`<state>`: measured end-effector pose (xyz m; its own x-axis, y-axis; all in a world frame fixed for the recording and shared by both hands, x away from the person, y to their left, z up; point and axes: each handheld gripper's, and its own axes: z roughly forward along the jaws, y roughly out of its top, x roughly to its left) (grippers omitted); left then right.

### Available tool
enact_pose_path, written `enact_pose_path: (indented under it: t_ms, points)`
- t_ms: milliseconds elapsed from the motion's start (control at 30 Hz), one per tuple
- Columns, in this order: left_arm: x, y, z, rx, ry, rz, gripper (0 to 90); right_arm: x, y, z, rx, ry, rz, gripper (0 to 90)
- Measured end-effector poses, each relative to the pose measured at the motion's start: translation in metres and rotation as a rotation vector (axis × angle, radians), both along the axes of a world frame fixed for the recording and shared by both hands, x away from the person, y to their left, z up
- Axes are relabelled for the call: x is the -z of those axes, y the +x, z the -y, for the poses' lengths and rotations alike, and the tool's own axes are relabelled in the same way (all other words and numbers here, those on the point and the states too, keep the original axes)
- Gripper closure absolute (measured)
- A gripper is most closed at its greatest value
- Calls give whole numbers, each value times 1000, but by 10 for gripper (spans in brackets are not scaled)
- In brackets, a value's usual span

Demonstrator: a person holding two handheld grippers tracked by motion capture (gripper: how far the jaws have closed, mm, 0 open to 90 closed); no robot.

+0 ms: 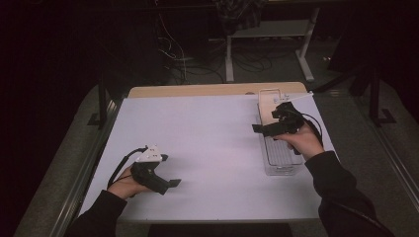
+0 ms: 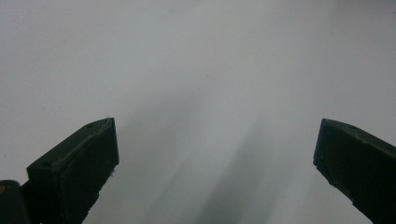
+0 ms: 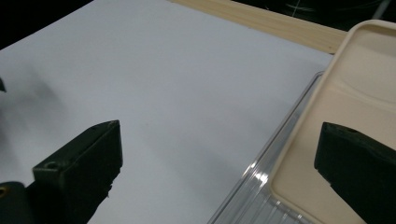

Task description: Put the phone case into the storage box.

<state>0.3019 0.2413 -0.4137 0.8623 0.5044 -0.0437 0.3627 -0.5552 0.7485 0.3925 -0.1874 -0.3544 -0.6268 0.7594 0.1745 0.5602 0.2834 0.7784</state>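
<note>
I have the right gripper (image 1: 276, 121) hovering over the clear plastic tray (image 1: 281, 165) at the right of the high view, its jaws spread wide and holding nothing. In the right gripper view the tray's transparent rim (image 3: 261, 177) runs up the lower right of the frame, and a cream insert (image 3: 355, 102) with rounded corners sits inside it, under my right-hand jaw. The other jaw hangs over the bare white table cover (image 3: 163, 93).

The left gripper (image 1: 165, 183) sits at the lower left of the high view, low over the white cover, well apart from the tray. Its jaws are also spread, with nothing but white surface between them in the left gripper view.

I judge the tray to be light, stiff and rather slick, thin-walled plastic that could crack or skate away if I squeeze hard or push sideways. The cream insert looks rigid and smooth too, and may lift out loose. I would take hold on the tray's long side wall near the middle, one jaw inside and one outside, closing gently. The wire handle (image 1: 271, 91) at the far end, toward the upper part of the frame, is another option, though I cannot tell how firmly it is fixed.
</note>
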Motion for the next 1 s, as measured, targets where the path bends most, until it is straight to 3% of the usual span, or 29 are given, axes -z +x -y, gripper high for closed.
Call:
enact_pose_path:
  t_ms: [233,700,1000]
  points:
    - [-3,2,0,4,-25,-12,0,4,-18,0,-32,1,5,7]
    - [-15,9,-3,6,-30,-10,0,7,-47,4,-89,-9,31,7]
    - [-26,10,-7,1,-44,-8,0,18,-64,2,-116,-10,45,7]
